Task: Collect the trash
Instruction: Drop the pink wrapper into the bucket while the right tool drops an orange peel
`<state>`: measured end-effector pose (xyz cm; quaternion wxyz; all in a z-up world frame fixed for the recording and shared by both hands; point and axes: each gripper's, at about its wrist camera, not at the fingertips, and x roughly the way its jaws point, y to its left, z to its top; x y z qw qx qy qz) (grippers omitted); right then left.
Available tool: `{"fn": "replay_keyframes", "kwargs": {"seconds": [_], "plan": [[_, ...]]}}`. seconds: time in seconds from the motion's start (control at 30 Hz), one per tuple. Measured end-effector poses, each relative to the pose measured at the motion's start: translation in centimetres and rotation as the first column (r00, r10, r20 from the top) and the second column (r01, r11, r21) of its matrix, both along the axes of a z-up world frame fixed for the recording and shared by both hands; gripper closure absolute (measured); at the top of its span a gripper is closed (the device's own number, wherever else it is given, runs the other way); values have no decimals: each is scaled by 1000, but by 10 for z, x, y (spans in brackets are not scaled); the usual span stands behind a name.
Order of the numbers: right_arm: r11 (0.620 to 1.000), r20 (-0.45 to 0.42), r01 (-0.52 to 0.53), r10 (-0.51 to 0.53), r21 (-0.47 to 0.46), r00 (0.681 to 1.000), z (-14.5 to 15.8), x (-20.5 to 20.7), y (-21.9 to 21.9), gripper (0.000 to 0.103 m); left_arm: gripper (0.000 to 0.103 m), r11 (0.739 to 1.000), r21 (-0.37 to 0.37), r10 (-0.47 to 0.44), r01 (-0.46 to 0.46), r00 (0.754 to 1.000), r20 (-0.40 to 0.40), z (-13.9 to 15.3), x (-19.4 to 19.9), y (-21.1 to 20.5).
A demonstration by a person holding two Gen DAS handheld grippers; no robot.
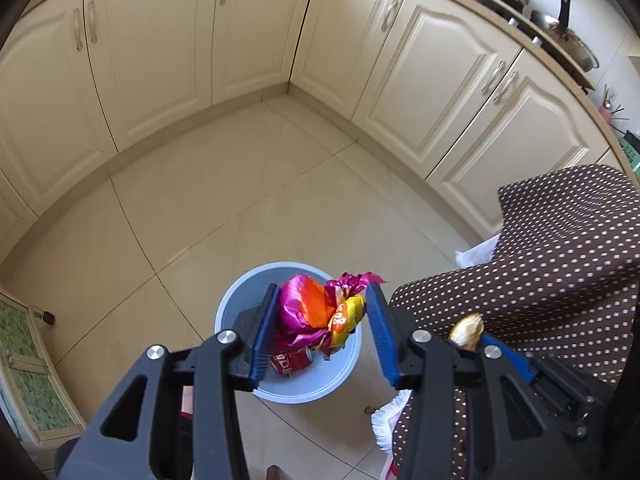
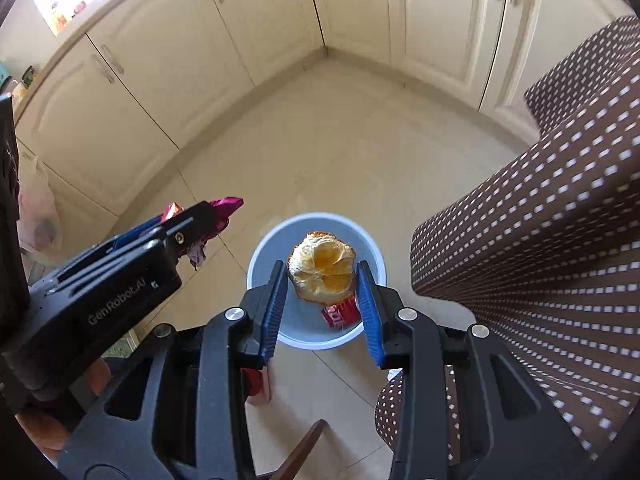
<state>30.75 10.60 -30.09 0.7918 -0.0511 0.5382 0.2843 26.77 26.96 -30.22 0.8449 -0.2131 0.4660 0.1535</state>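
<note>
The left tongs [image 1: 322,332] stand about half spread, pinching a crumpled magenta, orange and yellow foil snack wrapper [image 1: 316,312] above the round pale-blue plastic bin [image 1: 228,308] on the tiled floor. The right tongs [image 2: 322,300] clamp a dried orange peel half [image 2: 322,274] over the same bin, where a red can [image 2: 340,314] lies.

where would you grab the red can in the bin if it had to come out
Grip the red can across its round body, coming straight down through the bin mouth. It lies on its side at the bottom; the walls block any sideways approach.
</note>
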Motion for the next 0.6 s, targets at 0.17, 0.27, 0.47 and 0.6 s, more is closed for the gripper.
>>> {"fn": "replay_keyframes", "kwargs": {"seconds": [0.17,0.27,0.47,0.6], "plan": [[1000,-30,-5,5,-13,1000,-18,6,5,68,54,1000,-22,11,-12,1000,-16,-15,11,7],[1000,-47,-9,8,-16,999,-26,6,11,68,50,1000,-19,16,-17,1000,-22,-21,9,11],[1000,-62,-17,16,-23,998,-35,10,21,68,49,999,-28,27,-28,999,-36,-26,5,18],[1000,-66,-22,21,-19,998,-38,9,28,68,49,999,-32,36,-38,998,-47,-27,-1,22]]}}
